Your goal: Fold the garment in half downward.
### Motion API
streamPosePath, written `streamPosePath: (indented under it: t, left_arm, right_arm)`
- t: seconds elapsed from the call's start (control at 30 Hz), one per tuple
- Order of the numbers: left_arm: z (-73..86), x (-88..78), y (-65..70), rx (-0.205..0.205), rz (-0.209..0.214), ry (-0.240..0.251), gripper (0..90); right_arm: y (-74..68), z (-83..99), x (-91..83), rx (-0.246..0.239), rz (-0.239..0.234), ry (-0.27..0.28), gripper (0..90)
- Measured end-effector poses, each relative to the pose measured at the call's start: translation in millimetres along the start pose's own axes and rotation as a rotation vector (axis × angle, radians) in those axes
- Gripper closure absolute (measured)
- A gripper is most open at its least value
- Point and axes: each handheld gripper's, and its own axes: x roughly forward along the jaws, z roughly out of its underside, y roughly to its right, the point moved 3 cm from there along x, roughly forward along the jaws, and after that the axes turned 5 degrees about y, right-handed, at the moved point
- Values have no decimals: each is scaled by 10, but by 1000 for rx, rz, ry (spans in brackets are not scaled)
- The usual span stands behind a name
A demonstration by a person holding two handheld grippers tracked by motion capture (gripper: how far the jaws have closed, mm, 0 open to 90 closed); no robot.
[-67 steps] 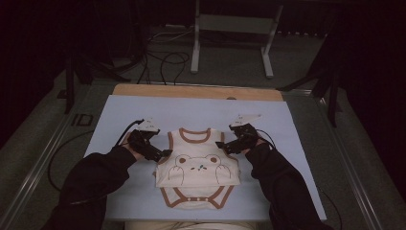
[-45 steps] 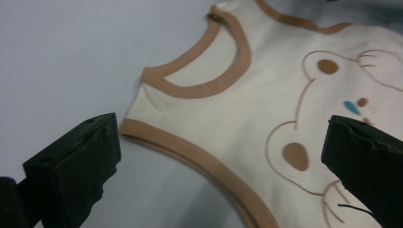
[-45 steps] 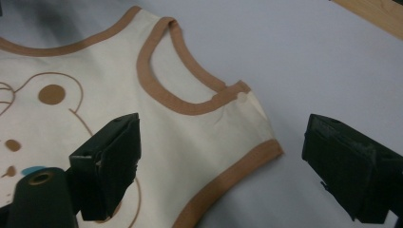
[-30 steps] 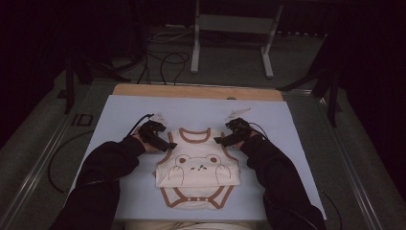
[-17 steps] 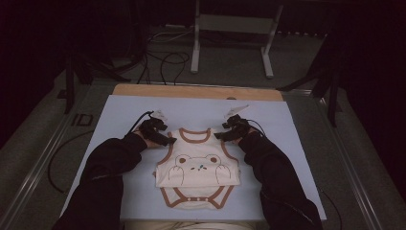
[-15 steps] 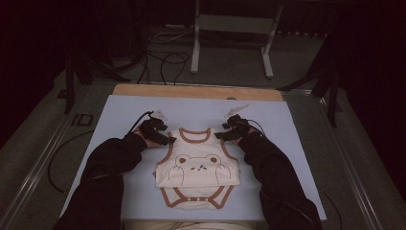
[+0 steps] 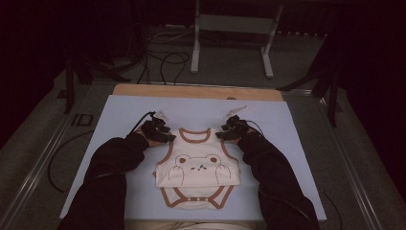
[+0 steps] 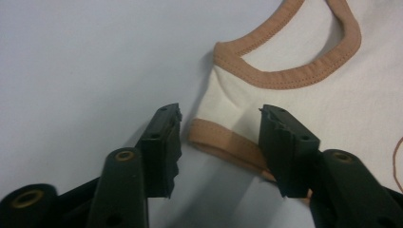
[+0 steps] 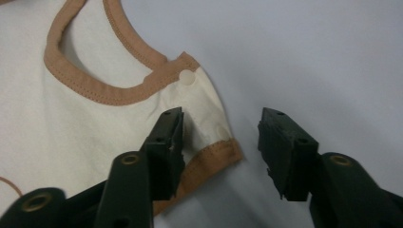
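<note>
A cream baby bodysuit (image 7: 198,163) with brown trim and a bear face lies flat on a pale blue mat (image 7: 119,115), neck towards the far side. My left gripper (image 7: 167,137) rests at its left shoulder strap (image 8: 223,95). Its jaws have just been closing and stand apart astride the strap's brown hem; left gripper (image 8: 218,118). My right gripper (image 7: 221,135) mirrors it at the right shoulder strap (image 9: 204,99), which carries a snap button (image 9: 186,77). Those jaws have also just been closing: one is over the cloth, the other on bare mat; right gripper (image 9: 221,121).
The mat covers a wooden table (image 7: 196,92) with metal rails at both sides. Beyond the far edge stand a metal frame (image 7: 234,24) and loose cables (image 7: 163,57) on the floor. Bare mat surrounds the bodysuit on all sides.
Both hands have moved from the bodysuit's sides up the table to its shoulder straps. Over the last half second they have barely shifted.
</note>
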Motion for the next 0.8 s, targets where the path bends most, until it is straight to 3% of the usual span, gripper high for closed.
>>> streamPosePath:
  t: [0.3, 0.47, 0.6, 0.8]
  left_arm:
    - [-50, 13, 21, -33, -11, -31, 659]
    - [-64, 18, 29, -35, -6, -37, 718]
    - [-79, 33, 64, -29, 14, -42, 828]
    - [-88, 33, 77, -32, 13, -46, 867]
  right_arm:
    - [-87, -19, -9, -14, -28, -23, 746]
    - [-102, -24, -8, -14, -37, -30, 776]
    - [-120, -31, -10, -21, -35, -37, 792]
    - [-141, -35, -12, -31, -27, -39, 802]
